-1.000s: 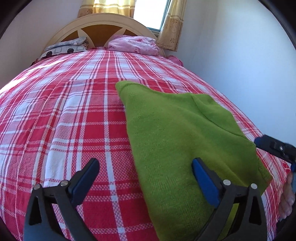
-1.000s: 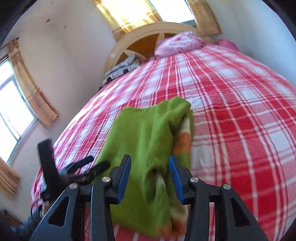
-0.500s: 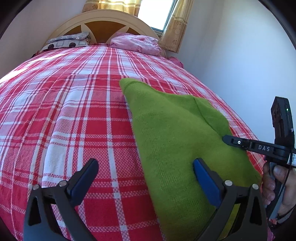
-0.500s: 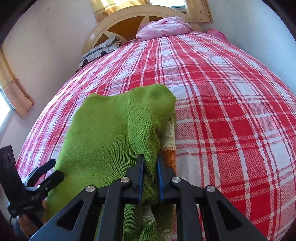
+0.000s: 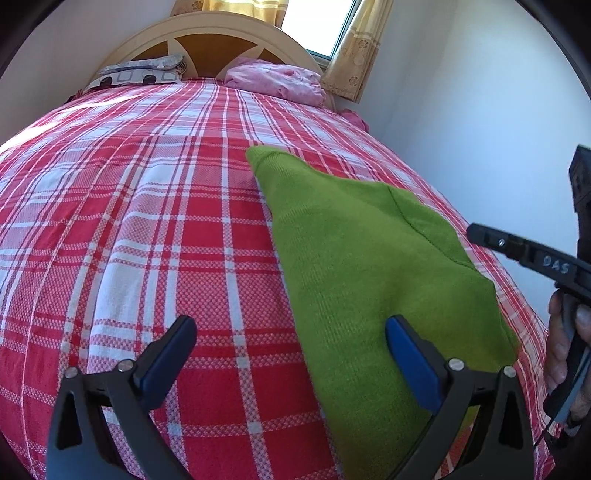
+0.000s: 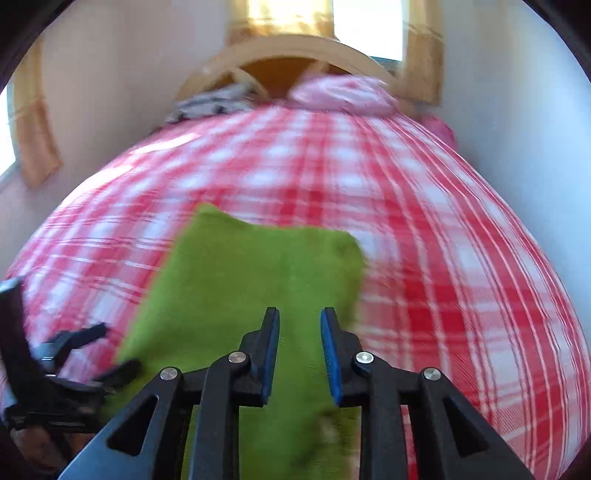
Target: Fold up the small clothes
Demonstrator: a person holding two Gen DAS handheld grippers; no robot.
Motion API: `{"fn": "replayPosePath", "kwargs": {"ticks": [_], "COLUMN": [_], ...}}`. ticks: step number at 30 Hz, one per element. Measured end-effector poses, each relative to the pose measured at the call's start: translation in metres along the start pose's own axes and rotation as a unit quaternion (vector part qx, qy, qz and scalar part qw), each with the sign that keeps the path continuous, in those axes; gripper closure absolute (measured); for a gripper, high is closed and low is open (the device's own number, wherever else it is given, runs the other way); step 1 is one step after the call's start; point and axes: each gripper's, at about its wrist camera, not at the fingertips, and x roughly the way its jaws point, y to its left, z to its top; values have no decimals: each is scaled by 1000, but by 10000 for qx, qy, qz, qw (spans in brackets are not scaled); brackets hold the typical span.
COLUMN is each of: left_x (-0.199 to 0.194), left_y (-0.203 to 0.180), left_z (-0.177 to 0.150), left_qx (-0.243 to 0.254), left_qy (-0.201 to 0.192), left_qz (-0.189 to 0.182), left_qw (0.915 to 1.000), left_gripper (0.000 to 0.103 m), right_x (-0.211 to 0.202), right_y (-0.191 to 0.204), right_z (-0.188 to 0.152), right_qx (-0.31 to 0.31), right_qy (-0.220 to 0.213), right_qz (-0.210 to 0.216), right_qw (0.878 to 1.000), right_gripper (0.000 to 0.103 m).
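A small green knitted garment (image 5: 362, 266) lies folded flat on the red and white checked bedspread (image 5: 147, 221). My left gripper (image 5: 290, 325) is wide open just above the bed; its right finger hangs over the garment's left edge and its left finger over bare bedspread. In the blurred right wrist view, my right gripper (image 6: 300, 314) hovers over the near part of the garment (image 6: 251, 280). Its jaws are opening and the pads press on nothing. A hand holds that right gripper (image 5: 517, 247) at the garment's right edge. The left gripper (image 6: 74, 350) shows at the lower left.
A curved wooden headboard (image 5: 221, 33) stands at the far end, with a patterned pillow (image 5: 140, 74) and a crumpled pink cloth (image 5: 273, 81) before it. A white wall (image 5: 480, 129) runs close along the bed's right side. Curtains (image 5: 354, 51) hang by the window.
The right gripper shut on the garment's folded right edge half a second ago, then let go, rolled and pulled back upward. The garment now lies flatter. The left gripper has barely moved.
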Motion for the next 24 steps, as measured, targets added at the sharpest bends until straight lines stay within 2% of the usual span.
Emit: {"fn": "replayPosePath", "kwargs": {"ticks": [4, 7, 11, 13, 16, 19, 22, 24], "left_x": [0, 2, 5, 5, 6, 5, 3, 6], "left_y": [0, 0, 2, 2, 1, 1, -1, -6], "left_z": [0, 1, 1, 1, 1, 2, 0, -3], "left_qx": [10, 3, -30, -32, -8, -22, 13, 132], "left_qy": [1, 14, 72, 87, 95, 43, 46, 178], "left_qz": [10, 11, 61, 47, 16, 7, -49, -91], "left_qw": [10000, 10000, 10000, 9999, 10000, 10000, 10000, 9997], "left_gripper": [0, 0, 0, 0, 0, 0, 0, 0], "right_x": [44, 84, 100, 98, 73, 44, 37, 32], "right_y": [42, 45, 24, 21, 10, -17, -37, -43], "right_z": [9, 6, 11, 12, 4, -11, -36, -46], "right_qx": [-523, -515, 112, 149, 160, 599, 664, 611], "right_qy": [737, 1166, 1138, 1083, 794, 495, 600, 427], "right_qz": [728, 531, 794, 898, 772, 1005, 827, 983], "right_qw": [9932, 9904, 9903, 9899, 9937, 9919, 9926, 9924], "right_gripper": [79, 79, 79, 79, 75, 69, 65, 65]}}
